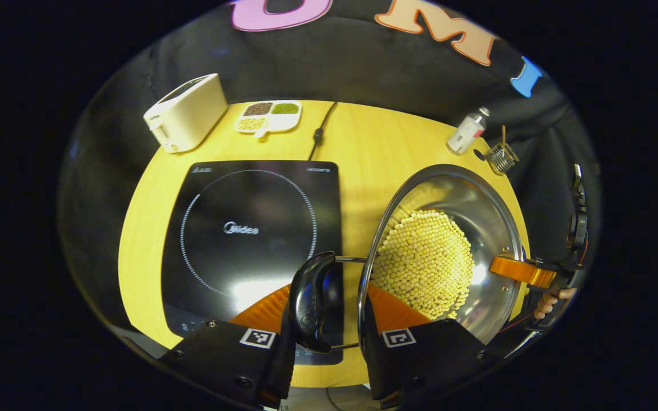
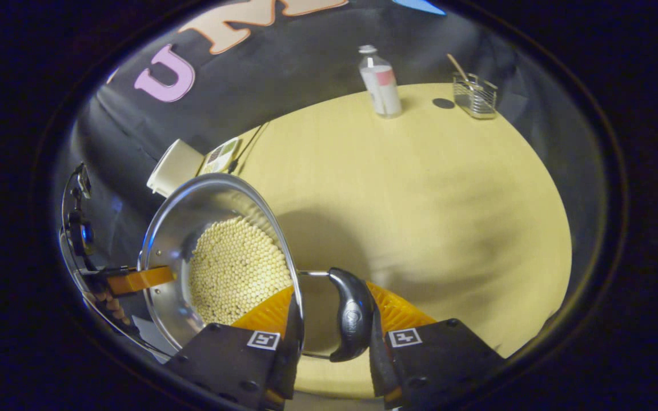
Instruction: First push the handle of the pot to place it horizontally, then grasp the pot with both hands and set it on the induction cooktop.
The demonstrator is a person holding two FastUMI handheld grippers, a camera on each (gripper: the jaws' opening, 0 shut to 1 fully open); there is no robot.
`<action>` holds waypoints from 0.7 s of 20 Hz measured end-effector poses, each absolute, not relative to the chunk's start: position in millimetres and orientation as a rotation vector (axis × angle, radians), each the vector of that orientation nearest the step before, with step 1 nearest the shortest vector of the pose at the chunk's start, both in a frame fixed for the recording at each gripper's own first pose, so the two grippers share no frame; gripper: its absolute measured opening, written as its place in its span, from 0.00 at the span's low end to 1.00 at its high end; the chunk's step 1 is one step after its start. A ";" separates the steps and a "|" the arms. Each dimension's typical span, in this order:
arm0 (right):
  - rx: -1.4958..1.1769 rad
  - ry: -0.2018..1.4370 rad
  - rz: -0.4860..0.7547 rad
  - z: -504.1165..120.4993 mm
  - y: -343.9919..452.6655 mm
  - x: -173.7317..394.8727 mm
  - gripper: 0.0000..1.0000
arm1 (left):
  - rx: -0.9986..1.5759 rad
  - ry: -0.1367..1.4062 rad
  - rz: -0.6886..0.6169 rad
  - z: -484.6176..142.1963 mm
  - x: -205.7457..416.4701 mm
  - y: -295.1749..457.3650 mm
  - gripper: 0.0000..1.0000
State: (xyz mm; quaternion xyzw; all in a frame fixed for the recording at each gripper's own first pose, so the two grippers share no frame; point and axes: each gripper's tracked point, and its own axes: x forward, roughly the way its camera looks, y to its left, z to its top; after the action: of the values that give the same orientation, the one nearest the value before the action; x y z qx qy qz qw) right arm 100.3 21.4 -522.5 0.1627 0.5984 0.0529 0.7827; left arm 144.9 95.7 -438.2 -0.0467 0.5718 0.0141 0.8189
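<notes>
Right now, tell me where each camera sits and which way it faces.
Left gripper view: rides the left gripper, looking over the pot and the cooktop; own fingers straddle one pot handle.
Right gripper view: rides the right gripper, facing the table; own fingers flank the opposite handle.
Shared: pot, bottle, each other's gripper.

On the table (image 1: 363,142), a cream toaster (image 1: 186,112) stands at the far left corner, with a divided dish (image 1: 268,116) of dark, green and pale grains just beside it. A white bottle (image 2: 380,83) and a wire holder (image 2: 474,95) stand near the far right edge.
</notes>
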 end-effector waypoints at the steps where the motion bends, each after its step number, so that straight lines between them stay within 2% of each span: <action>1: 0.345 1.289 0.124 -520.6 29.9 102.8 0.54 | -0.105 1.211 0.035 -435.4 145.4 103.6 0.53; 8: 0.302 1.290 0.100 -517.6 87.6 118.2 0.54 | -0.141 1.202 0.008 -441.1 158.0 165.8 0.53; 9: 0.293 1.292 0.087 -517.7 97.1 119.7 0.47 | -0.147 1.212 -0.003 -443.1 160.0 175.4 0.53; 12: 0.287 1.303 0.062 -519.1 130.5 124.9 0.47 | -0.135 1.201 -0.042 -446.4 173.0 211.6 0.53; 13: 0.286 1.309 0.051 -519.9 141.9 125.8 0.54 | -0.131 1.202 -0.053 -448.2 176.1 223.3 0.53; 14: 0.278 1.313 0.045 -521.3 152.5 127.2 0.47 | -0.131 1.203 -0.061 -450.7 177.4 234.8 0.53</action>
State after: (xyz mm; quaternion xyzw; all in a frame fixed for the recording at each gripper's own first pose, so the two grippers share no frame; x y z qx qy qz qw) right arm 127.2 152.5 -521.3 0.1288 0.6081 0.0206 0.7831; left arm 177.4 234.8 -450.7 -0.0617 0.5653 -0.0288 0.8221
